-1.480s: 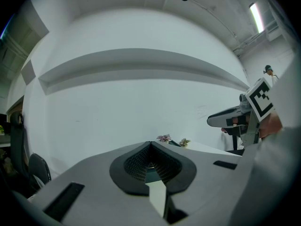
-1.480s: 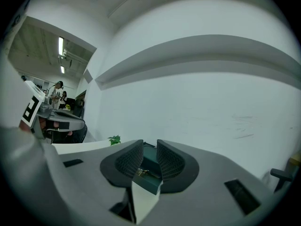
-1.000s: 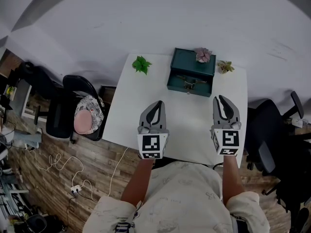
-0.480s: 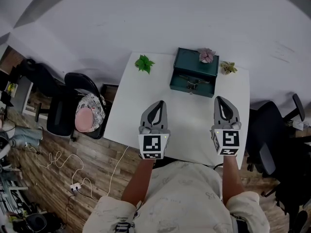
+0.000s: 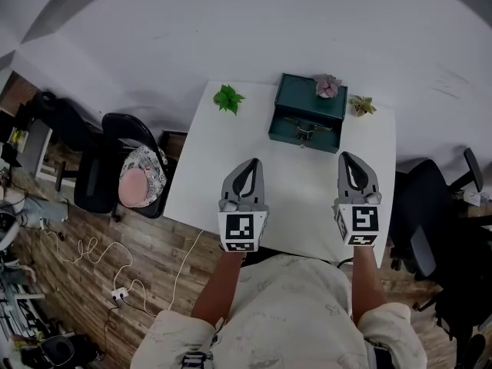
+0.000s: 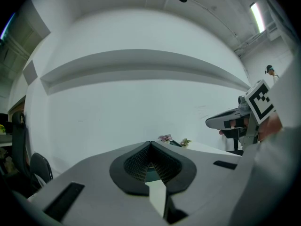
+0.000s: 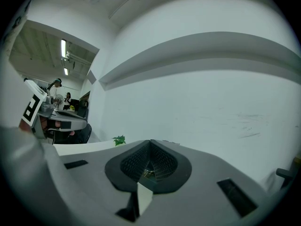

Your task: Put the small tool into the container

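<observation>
The desk (image 5: 307, 187) is smooth matt white, the container (image 5: 309, 108) looks like teal painted metal with a metal latch (image 5: 305, 132), and the floor (image 5: 134, 264) is wood-grain planking.

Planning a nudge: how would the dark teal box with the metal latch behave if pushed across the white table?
The dark teal box looks rigid and broad-based, so it would probably slide rather than tip on the smooth white table. The small pinkish plant, apparently resting on its lid, seems likelier to topple or slip off.

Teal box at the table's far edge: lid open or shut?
Shut, as far as the head view shows: the teal box shows an unbroken top, no interior, with its latch on the front face.
</observation>
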### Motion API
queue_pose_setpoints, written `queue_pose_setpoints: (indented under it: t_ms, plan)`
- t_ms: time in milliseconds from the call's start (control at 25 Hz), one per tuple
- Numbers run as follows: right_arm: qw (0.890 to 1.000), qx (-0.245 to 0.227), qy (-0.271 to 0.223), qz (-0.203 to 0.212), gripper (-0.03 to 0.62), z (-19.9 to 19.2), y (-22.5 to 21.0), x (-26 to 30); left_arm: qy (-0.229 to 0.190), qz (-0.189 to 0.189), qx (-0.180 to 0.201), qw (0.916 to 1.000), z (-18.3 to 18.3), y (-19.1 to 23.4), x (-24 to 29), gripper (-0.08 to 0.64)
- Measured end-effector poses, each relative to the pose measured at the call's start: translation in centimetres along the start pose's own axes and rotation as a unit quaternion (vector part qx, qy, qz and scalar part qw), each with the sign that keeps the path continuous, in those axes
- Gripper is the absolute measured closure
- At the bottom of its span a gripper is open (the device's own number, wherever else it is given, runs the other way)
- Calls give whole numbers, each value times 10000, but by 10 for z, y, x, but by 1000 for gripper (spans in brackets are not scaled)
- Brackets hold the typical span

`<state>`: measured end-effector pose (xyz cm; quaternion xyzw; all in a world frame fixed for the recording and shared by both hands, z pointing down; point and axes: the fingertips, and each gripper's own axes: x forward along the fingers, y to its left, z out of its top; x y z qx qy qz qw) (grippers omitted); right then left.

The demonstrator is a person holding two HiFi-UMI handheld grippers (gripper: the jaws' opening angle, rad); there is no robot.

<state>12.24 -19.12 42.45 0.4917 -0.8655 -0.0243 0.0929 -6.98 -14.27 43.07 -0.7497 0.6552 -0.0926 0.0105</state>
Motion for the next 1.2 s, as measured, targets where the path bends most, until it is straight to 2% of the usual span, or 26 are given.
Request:
queue_pose_setpoints:
  t_ms: [1200]
  plan:
    - [9997,-50,215,130,577,-9,1,-2,24,31,24,10000,0,-5,-3,554]
